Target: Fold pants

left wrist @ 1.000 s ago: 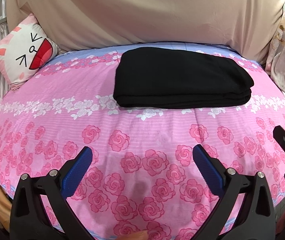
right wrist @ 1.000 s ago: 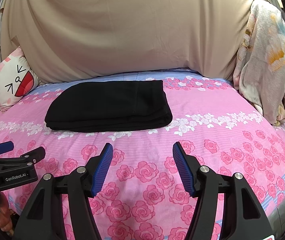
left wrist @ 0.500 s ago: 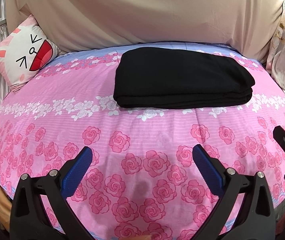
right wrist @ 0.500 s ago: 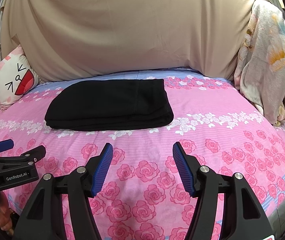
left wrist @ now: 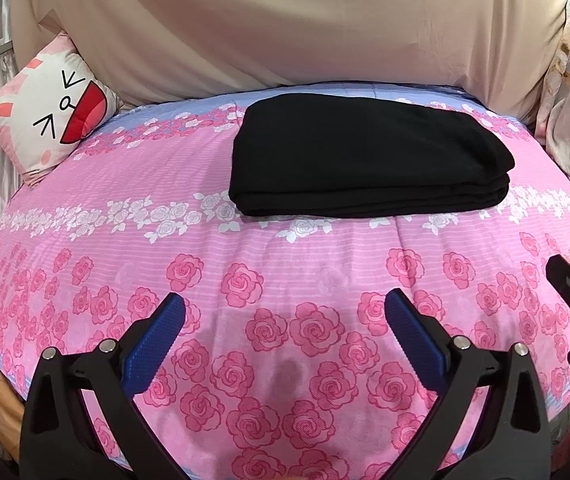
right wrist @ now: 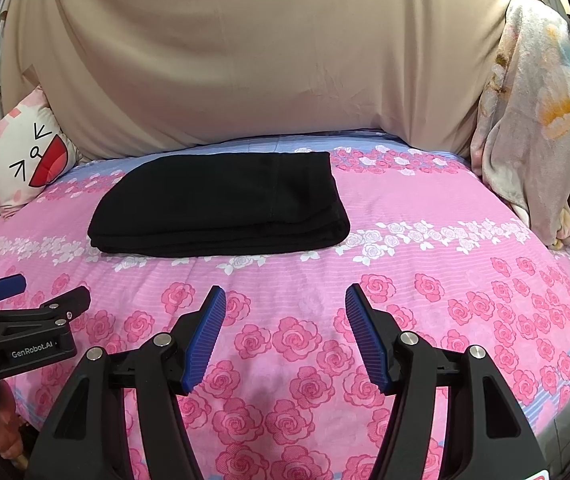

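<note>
The left gripper (left wrist: 285, 328) has its jaws spread wide with nothing between them but the rose-printed bedspread (left wrist: 245, 252) below. The right gripper (right wrist: 285, 340) is likewise parted, somewhat less widely, and empty; its blue pads (right wrist: 365, 340) touch no cloth. Both hang over the near part of the bed, side by side, well short of the garment.

Farther out, the black pants (left wrist: 365, 160) lie on the bed toward its far side, just in front of the beige drape (right wrist: 265, 60) that hangs behind. They form a compact, flat rectangle with stacked layers showing along the near edge, so I judge the folding done. The edges look fairly square and no leg or waistband trails out. What may be left is at most a smoothing touch or nothing at all; with both grippers clear and empty, this reads as the close of the task.

The left wrist view shows the bundle's rounded fold on the right and its layered near edge most clearly, plus a cartoon cat pillow (left wrist: 49, 108) large at the left. The right wrist view shows a seam line running across the top layer and a squarer right corner, and it alone takes in the floral blanket (right wrist: 533, 120) heaped at the bed's right side. Each view catches the other gripper at its edge.
</note>
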The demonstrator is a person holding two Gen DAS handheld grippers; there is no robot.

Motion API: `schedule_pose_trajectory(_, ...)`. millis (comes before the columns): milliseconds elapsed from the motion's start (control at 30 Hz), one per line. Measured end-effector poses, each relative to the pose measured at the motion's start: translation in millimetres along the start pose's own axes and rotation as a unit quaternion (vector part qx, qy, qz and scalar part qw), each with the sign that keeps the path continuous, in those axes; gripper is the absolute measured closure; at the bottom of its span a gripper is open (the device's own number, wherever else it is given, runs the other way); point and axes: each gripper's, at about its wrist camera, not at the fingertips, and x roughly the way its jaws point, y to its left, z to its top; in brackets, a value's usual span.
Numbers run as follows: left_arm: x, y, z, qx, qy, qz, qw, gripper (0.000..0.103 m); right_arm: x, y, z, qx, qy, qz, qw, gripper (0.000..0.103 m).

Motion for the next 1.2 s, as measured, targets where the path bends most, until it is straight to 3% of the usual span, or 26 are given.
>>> schedule_pose_trajectory(967,2,-5,-6,0.019,-0.006,0.005,0.9998,0.006,4,1,-4,-0.001,0.008,0.0,1.0,0.043)
schedule_pose_trajectory(1033,6,-4,-5,0.016,0.003,0.016,0.9997,0.006,4,1,-5,-0.001,0.01,0.0,1.0,0.043)
schedule_pose_trajectory(1200,11,0,-5,0.008,0.016,-0.001,0.9998,0.006,3,2,-5,-0.001,0.009,-0.003,1.0,0.038)
